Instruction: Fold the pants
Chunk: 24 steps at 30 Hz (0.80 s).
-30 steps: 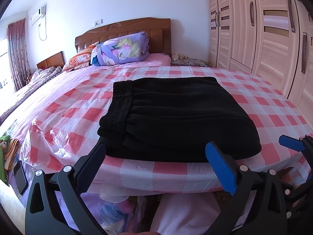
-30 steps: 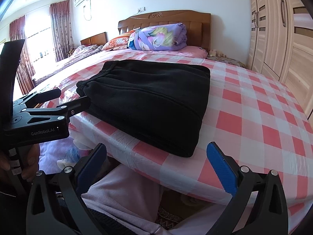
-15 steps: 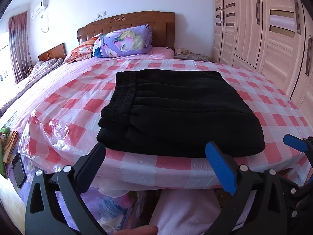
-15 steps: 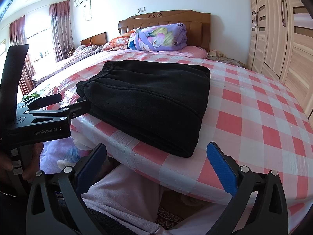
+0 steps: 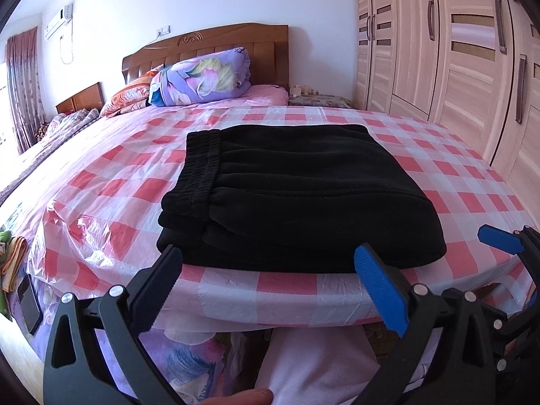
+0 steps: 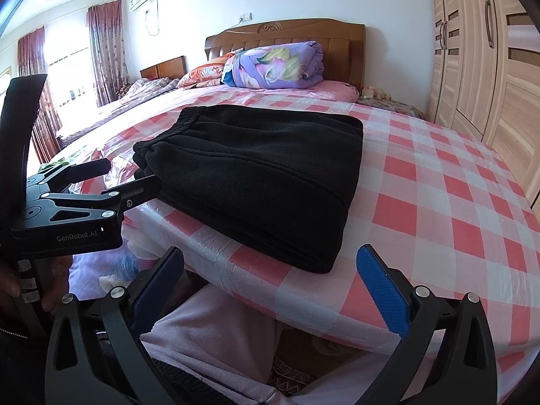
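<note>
Left claw point(image 5: 266, 270) and right claw point(image 6: 270, 270) both gaping wide, gripping nothing; thick fleecy black pants point(image 5: 297, 195) folded into rectangle near foot edge of checked plastic-covered bed point(image 5: 472, 175), ribbed waistband leftward, long axis toward headboard point(image 5: 219, 47)

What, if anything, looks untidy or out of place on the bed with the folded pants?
Little stands out. The black pants lie folded in a neat stack near the foot edge of the bed. The clear plastic sheet over the checked cover is crumpled at the near left corner. Both the left gripper and right gripper are open and empty.
</note>
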Each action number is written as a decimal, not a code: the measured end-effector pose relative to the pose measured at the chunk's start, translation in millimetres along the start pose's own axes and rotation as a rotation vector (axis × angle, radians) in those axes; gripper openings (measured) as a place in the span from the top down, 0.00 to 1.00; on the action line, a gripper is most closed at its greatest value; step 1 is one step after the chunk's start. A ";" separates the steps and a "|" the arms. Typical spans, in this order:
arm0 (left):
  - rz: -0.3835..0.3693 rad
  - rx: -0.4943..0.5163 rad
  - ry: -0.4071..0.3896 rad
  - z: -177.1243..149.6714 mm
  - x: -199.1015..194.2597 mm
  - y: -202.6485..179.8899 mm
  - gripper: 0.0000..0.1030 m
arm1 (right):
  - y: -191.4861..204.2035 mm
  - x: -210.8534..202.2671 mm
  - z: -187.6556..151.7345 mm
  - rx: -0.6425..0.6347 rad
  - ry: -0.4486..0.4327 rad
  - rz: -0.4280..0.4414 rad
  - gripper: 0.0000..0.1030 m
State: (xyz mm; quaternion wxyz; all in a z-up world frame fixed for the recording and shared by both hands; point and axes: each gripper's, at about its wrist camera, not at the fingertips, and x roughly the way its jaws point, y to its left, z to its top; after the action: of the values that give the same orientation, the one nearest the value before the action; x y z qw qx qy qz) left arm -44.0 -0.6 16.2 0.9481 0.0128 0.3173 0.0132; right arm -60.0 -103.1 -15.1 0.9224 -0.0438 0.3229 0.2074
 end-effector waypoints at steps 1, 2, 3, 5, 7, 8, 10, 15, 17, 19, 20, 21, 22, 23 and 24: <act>0.000 0.001 0.000 -0.1 0.0 -0.2 0.01 | 0.1 0.0 0.0 0.000 0.000 0.000 0.04; -0.001 0.001 -0.001 -0.1 -0.1 0.0 0.01 | -0.1 0.0 0.0 0.000 0.000 0.000 0.04; -0.002 0.001 -0.001 0.0 -0.4 0.4 0.01 | 0.2 -0.1 0.0 0.000 0.000 -0.001 0.04; -0.002 0.002 -0.002 0.0 -1.0 0.3 0.01 | -0.4 0.1 0.1 -0.001 0.000 0.001 0.04; 0.003 0.005 -0.001 0.5 -0.5 0.3 0.01 | 0.0 0.0 -0.1 -0.001 0.000 0.000 0.04; 0.004 0.006 0.002 0.6 -0.1 0.1 0.01 | -0.4 0.1 0.0 -0.001 0.000 0.001 0.04; 0.003 0.007 0.006 0.5 0.9 0.1 0.01 | -0.1 0.1 0.0 -0.001 0.001 0.001 0.04; 0.006 0.010 0.012 -0.1 2.1 0.3 0.01 | 0.2 0.1 -0.2 0.000 0.001 0.000 0.04; 0.009 0.010 0.013 -0.5 2.7 0.6 0.01 | 0.3 0.1 -0.2 0.000 0.000 0.000 0.04; 0.011 0.010 0.018 -1.2 3.6 0.9 0.01 | 0.5 0.2 -0.3 0.000 0.001 0.000 0.04; 0.010 0.008 0.022 -1.5 4.4 1.4 0.01 | 0.6 0.0 -0.1 0.001 0.002 0.000 0.04; 0.009 0.007 0.026 -2.0 4.9 1.8 0.01 | 0.9 -0.3 0.4 0.001 0.002 0.001 0.04; 0.011 0.005 0.030 -2.3 5.7 2.6 0.01 | 0.7 -0.1 0.3 0.000 0.002 0.000 0.04; 0.016 0.001 0.033 -2.8 6.0 3.2 0.01 | 1.0 -0.2 0.4 0.000 0.002 0.000 0.04; 0.019 -0.005 0.034 -2.9 6.4 4.4 0.01 | 0.8 -0.2 0.3 0.000 0.002 0.000 0.04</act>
State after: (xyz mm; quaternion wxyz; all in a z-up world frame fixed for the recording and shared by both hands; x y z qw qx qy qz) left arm -40.8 4.1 10.2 0.9425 0.0132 0.3332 0.0231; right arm -60.3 -102.4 -14.7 0.9221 -0.0438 0.3237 0.2075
